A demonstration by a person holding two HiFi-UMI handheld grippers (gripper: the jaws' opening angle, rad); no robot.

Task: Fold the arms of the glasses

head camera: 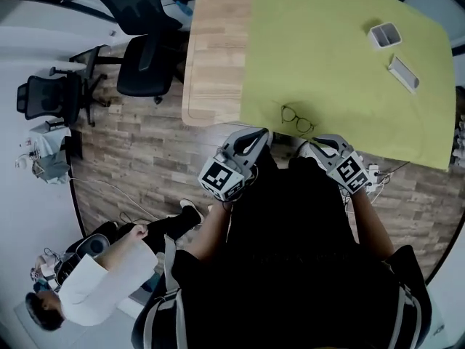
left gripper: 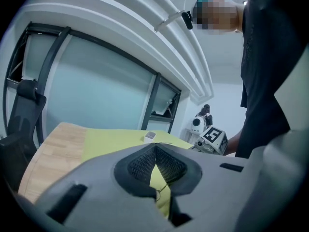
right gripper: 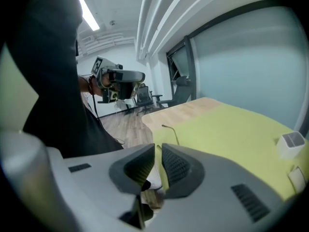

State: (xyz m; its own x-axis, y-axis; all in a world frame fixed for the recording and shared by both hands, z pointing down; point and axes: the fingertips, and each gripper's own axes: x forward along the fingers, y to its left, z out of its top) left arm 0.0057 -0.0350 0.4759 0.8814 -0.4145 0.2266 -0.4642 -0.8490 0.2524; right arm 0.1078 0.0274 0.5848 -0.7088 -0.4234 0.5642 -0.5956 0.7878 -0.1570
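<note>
Seen from above, a wooden counter [head camera: 214,49] carries a large yellow-green mat [head camera: 327,49]. A pair of thin dark wire-framed glasses [head camera: 298,119] lies on the mat, close to its near edge. The arms look unfolded, though the frame is too small to be sure.

The person holds both tools just short of the mat's near edge and apart from the glasses. The left tool [head camera: 256,138] points at the near edge, a little left of the glasses. In its own view the left tool [left gripper: 154,151] has its ribbed pads meeting at the tips. A wedge-shaped gap behind the tips shows the mat and a sliver of the glasses' wire [left gripper: 160,189], and nothing is gripped.

The right tool [head camera: 311,149] sits at the mat's near edge, slightly right of the glasses. In its own view the right tool [right gripper: 158,153] has its jaws almost together, with only a thin slit between them and nothing in it. One arm of the glasses [right gripper: 173,132] rises from the mat just beyond the jaws.

On the far right part of the mat stand a small open white box [head camera: 384,35] and, nearer, a long white box [head camera: 403,73]. Well left of the mat, on the wood-plank floor [head camera: 138,144], are two black office chairs [head camera: 145,57]. A person in a white coat [head camera: 94,282] is also on the floor, far from the mat's near left corner.
</note>
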